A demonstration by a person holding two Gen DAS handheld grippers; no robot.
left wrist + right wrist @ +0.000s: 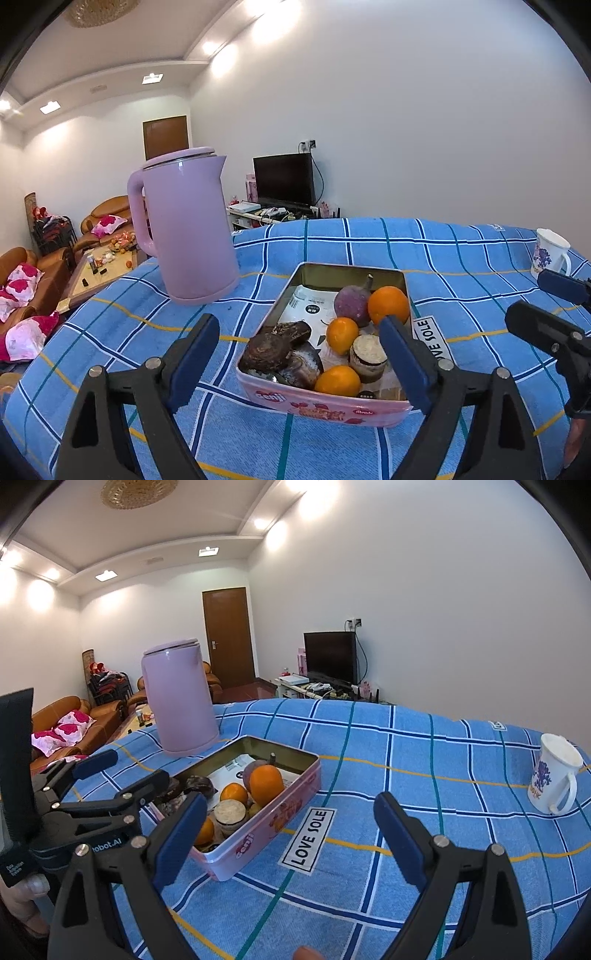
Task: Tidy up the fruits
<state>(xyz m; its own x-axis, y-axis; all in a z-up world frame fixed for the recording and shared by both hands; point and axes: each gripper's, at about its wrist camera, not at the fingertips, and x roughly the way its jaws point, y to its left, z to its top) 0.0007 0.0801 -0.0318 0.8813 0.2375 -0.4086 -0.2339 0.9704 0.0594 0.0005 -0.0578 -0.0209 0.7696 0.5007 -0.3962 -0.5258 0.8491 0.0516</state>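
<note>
Woven checked cloth (332,240) over the tabletop, glossy printed metal tin (325,404) with brassy inside, smooth satin plastic kettle (188,229), glazed ceramic mug (554,779), rough-skinned dark tubers (266,350), shiny oranges (388,304).

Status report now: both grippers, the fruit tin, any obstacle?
Left gripper open, empty, at tin. Right gripper open, empty, over cloth. Oranges in tin. Kettle behind, apart.
</note>
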